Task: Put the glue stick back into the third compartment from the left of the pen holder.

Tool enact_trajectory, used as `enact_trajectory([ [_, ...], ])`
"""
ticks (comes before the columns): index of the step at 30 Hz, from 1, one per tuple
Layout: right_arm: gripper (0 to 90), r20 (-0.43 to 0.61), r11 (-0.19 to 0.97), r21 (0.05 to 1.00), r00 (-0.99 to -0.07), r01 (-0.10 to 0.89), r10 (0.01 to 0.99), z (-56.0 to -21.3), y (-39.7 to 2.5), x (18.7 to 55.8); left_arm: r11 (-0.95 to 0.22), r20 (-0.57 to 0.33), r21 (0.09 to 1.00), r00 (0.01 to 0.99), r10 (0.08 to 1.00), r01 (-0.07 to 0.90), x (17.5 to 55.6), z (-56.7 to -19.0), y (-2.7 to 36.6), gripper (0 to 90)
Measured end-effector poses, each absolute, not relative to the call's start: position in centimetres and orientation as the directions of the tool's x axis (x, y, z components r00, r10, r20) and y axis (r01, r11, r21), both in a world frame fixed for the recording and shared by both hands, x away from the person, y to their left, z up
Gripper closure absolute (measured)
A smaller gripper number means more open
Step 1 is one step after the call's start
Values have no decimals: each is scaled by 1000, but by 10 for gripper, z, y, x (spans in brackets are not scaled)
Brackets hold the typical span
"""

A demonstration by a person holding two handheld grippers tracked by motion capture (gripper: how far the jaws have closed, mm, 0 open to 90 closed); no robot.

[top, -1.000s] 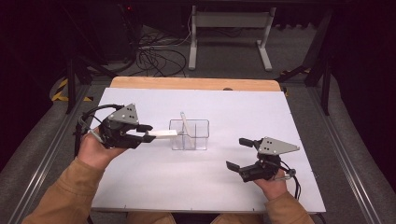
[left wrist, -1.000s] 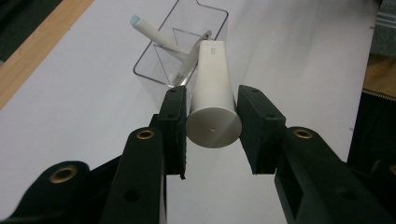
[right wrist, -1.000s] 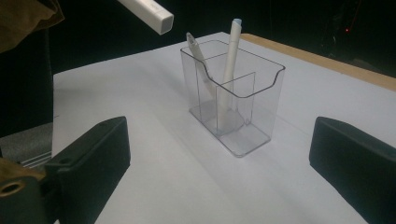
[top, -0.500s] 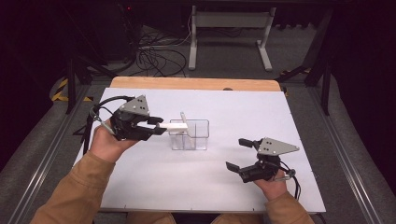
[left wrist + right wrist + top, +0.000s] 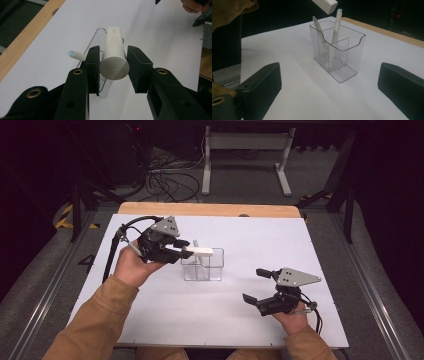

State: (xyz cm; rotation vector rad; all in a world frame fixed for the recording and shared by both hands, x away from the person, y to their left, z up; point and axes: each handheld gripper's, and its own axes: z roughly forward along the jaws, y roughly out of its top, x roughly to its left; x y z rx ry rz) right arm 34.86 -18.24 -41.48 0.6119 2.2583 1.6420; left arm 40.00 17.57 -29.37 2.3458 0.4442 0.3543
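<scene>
Over the last second the left tongs [image 5: 186, 249] have lifted and swung forward, carrying the white tube [image 5: 199, 252] from beside the clear holder [image 5: 202, 269] to a spot above its near-left rim. The tube now lies roughly level, its far end poking out over the holder's open top, whereas earlier it sat lower, at the holder's left wall. In the left gripper view the tongs [image 5: 112, 65] are closed most of the way, the two black pads pinching the tube [image 5: 113, 58] on its sides just behind the round cap, which faces the camera. The tube's flat crimped end points away, over the holder [image 5: 96, 40].

The right tongs [image 5: 252, 285] have not shifted between frames; they rest on the table [image 5: 260, 235] well apart from the holder, jaws spread wide and holding nothing. In the right gripper view the holder [image 5: 338, 53] stands upright with a divider down its middle, a white pen [image 5: 335, 37] and a paler slim stick [image 5: 318, 26] leaning in it, and the tube's square end [image 5: 325, 5] hanging just above its rim.

The likely meaning: transport is nearly done and the step in hand is tipping the tube upright so it drops into a compartment. It is not yet inside, and the tube must tilt downward before release
</scene>
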Motion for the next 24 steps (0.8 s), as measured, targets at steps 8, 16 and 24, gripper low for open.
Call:
enact_trajectory([
  [8,56,25,261,949,-870,175,493,-415,-183,349,-701,127,678,904,407,221,409,-296,156,648],
  [16,55,26,259,950,-870,175,492,-415,-184,349,-709,121,668,908,401,224,417,-297,139,648],
  [24,55,22,257,952,-871,169,492,-415,-185,349,-719,121,650,902,415,244,421,-300,135,647],
])
